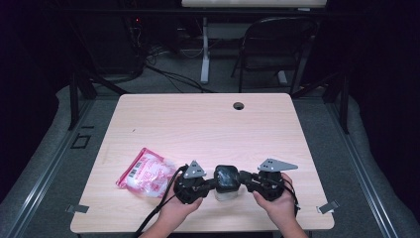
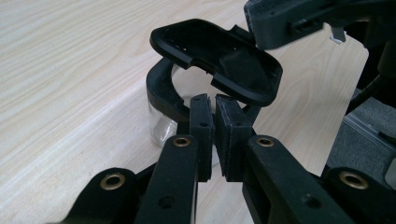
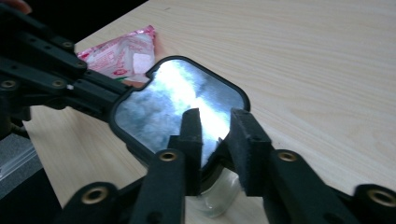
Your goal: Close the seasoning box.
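A small clear jar (image 1: 226,194) with a black hinged lid (image 1: 227,177) stands near the table's front edge, between my two grippers. In the left gripper view the lid (image 2: 219,60) is tilted up off the black rim (image 2: 159,88). My left gripper (image 2: 214,114) is shut on the near side of that rim. My right gripper (image 3: 215,126) comes in from the opposite side with its jaws apart. The edge of the shiny lid (image 3: 177,102) lies between them, and the pads do not press on it. The glass body (image 3: 215,200) shows below the jaws.
A pink and white packet (image 1: 146,173) lies on the wooden table (image 1: 198,124) just left of my left hand. A cable hole (image 1: 238,105) sits near the far edge. A folding chair (image 1: 277,44) and desk legs stand beyond the table.
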Demonstrator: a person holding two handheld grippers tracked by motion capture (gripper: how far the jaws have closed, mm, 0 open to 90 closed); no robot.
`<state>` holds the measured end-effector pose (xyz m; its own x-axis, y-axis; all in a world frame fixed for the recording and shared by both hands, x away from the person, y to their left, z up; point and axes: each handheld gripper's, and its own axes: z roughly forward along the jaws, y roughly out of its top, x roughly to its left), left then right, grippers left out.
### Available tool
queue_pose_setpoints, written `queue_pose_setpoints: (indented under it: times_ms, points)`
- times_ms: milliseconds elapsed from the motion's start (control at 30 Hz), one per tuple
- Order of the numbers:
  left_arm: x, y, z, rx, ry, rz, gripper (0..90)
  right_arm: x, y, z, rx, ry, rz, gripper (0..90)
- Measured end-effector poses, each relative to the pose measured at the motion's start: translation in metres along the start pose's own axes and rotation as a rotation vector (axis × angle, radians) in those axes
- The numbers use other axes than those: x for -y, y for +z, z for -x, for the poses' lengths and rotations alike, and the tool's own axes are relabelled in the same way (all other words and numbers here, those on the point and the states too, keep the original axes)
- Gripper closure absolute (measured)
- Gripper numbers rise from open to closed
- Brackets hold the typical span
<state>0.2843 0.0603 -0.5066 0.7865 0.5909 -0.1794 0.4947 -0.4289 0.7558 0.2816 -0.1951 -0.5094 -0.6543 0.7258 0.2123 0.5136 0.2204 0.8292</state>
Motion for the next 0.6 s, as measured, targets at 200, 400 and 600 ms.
queue_pose_setpoints:
  times_ms: [200, 400, 600]
  points:
    - [-0.011, 0.0, 0.004, -0.006, 0.026, 0.006, 83.5, -0.005, -0.006, -0.018, -0.011, -0.108, -0.002, 62.2]
    - [-0.025, -0.001, 0.007, -0.001, 0.044, 0.02, 78.4, -0.006, -0.012, -0.036, 0.01, -0.184, -0.014, 57.2]
    - [-0.035, 0.001, 0.008, -0.011, 0.056, 0.031, 68.3, -0.003, -0.009, -0.038, 0.062, -0.2, -0.02, 59.6]
